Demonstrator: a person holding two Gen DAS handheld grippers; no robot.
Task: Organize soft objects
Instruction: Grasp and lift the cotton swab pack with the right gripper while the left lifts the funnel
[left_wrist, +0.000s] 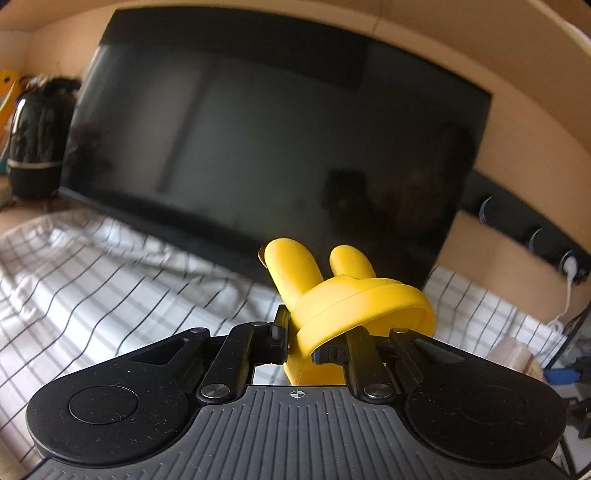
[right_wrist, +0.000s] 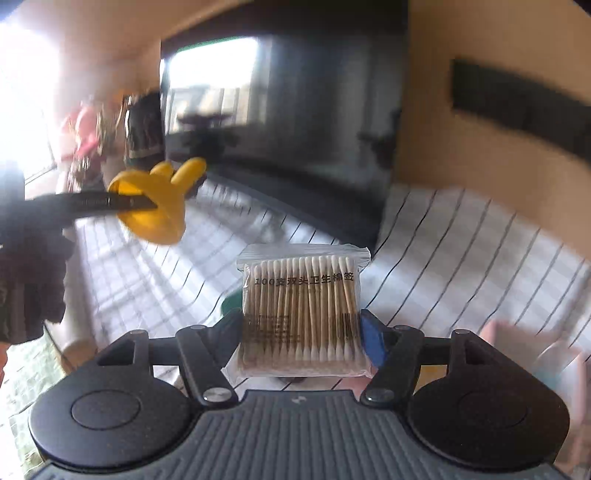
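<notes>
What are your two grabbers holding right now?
Left gripper shut on yellow rubber toy. Right gripper shut on cotton swab bag. Both aloft, nothing blocking.

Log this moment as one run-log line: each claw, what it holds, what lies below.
left claw: shut on yellow toy | right claw: shut on swab pack | both lifted over checked cloth

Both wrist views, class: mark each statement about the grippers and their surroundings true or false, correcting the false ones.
1. The left gripper grips a yellow rubber toy. True.
2. The right gripper is open. False: it is shut on a cotton swab pack.
3. The cloth below is plain blue. False: white with dark grid lines.
4. A dark screen stands behind the cloth. True.
</notes>
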